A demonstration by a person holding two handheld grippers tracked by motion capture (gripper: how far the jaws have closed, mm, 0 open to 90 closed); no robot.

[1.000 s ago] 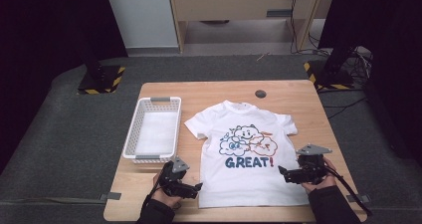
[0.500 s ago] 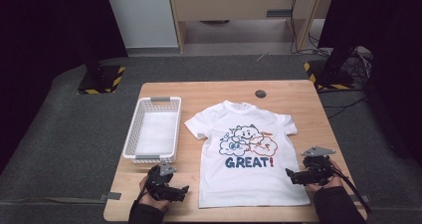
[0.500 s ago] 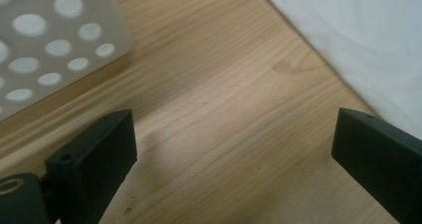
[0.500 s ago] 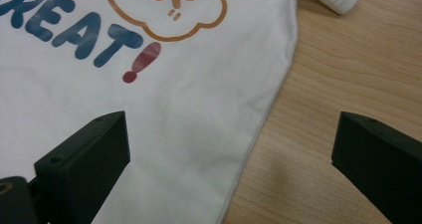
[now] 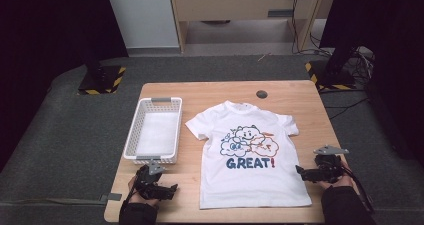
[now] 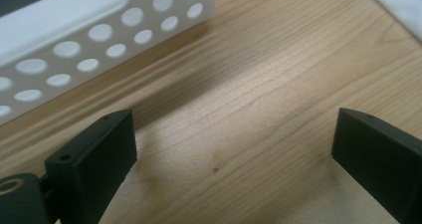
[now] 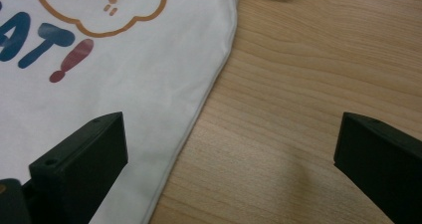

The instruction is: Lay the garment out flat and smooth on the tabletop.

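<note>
Your left gripper (image 5: pixel 172 190) sat at the lower left of the high view, just below the white basket (image 5: pixel 131 139), and your right gripper (image 5: pixel 299 170) sat at the lower right, beside the shirt's side edge. Both had their jaws spread wide and held nothing; in each gripper view bare wood lay between the two black blocks.

The white T-shirt (image 5: pixel 250 185) lay flat and face up in the middle of the frame on the wooden table (image 5: pixel 295 92), collar toward the top, hem toward the bottom edge. A small dark disc (image 5: pixel 261 93) rested well apart from it near the table's far edge.

The step in hand looked like the approach to take hold of the shirt, probably to fold it. To do it well, you needed to bring each gripper in low and level so one jaw could slide under the fabric edge (image 7: pixel 211 79). Your right gripper was already just beside the side seam; your left had bare wood to cross first, with the basket wall (image 6: pixel 104 35) close by and worth keeping clear of. Matching grip heights on both sides would have kept the fold square.

The print read "GREAT!" (image 5: pixel 250 163), blue letters with a red exclamation mark, under a cartoon of cloud-like figures. No brand label could be read.
</note>
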